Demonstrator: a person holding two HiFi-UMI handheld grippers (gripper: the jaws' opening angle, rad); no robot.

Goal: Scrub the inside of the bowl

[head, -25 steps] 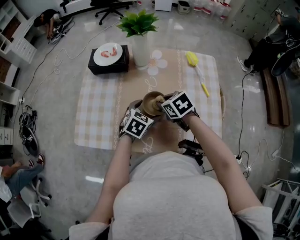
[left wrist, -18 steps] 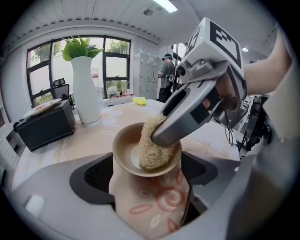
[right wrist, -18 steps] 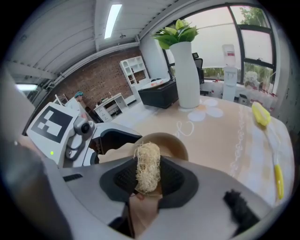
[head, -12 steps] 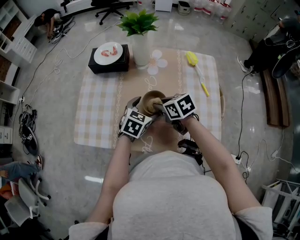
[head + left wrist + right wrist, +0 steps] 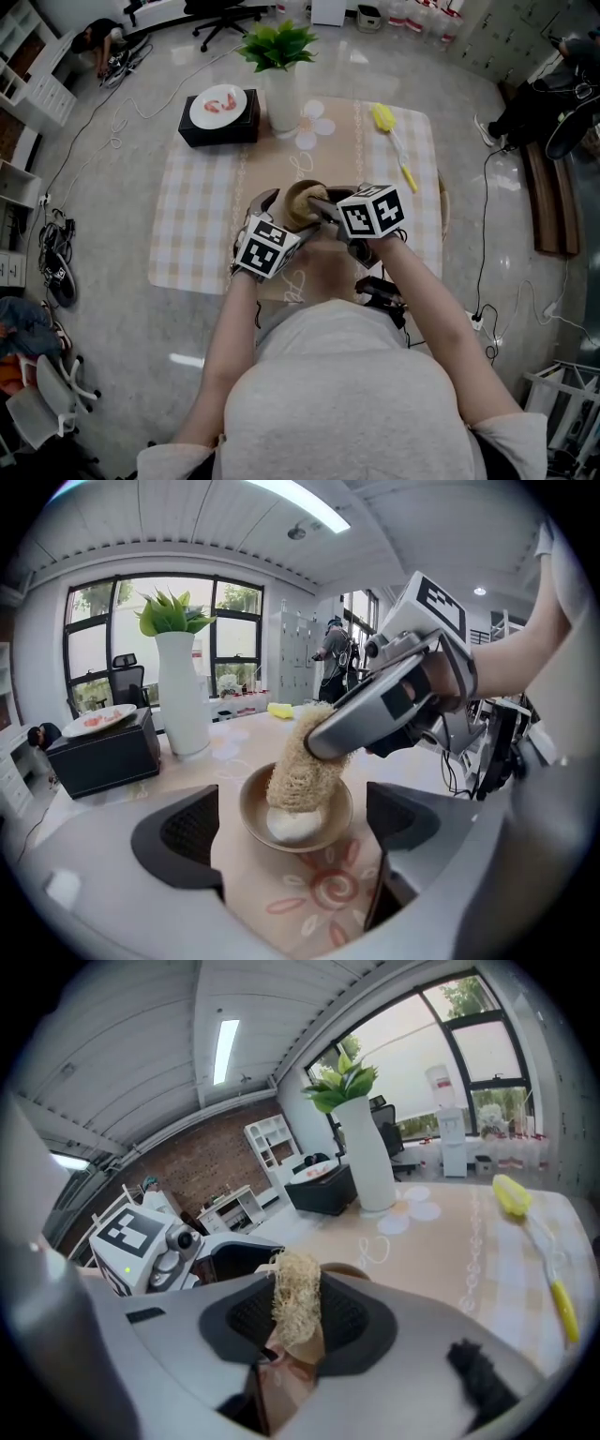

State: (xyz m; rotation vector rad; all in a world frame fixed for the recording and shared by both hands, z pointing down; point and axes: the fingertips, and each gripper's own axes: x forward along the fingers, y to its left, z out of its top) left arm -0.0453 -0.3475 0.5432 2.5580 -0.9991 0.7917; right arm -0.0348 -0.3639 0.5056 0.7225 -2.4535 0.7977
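**Desk:** Where is the bowl?

**Operator:** The brown bowl (image 5: 302,204) sits near the front edge of the worktop (image 5: 443,211), on the tan middle strip of a checked cloth (image 5: 202,225). My left tool (image 5: 292,829) has it between its two jaws. They are opening, and neither pad touches the rim.

**Desk:** And your other side?

**Operator:** My right tool (image 5: 296,1327) is clamped on a straw-coloured scrubber (image 5: 302,761). The scrubber's lower end is down inside the bowl, on a white patch at the bottom.

**Desk:** What lies beyond?

**Operator:** A white vase (image 5: 281,105) of green leaves stands at the far edge. To its left a black box (image 5: 217,129) carries a plate (image 5: 217,106). A yellow brush (image 5: 394,141) lies well apart on the right.
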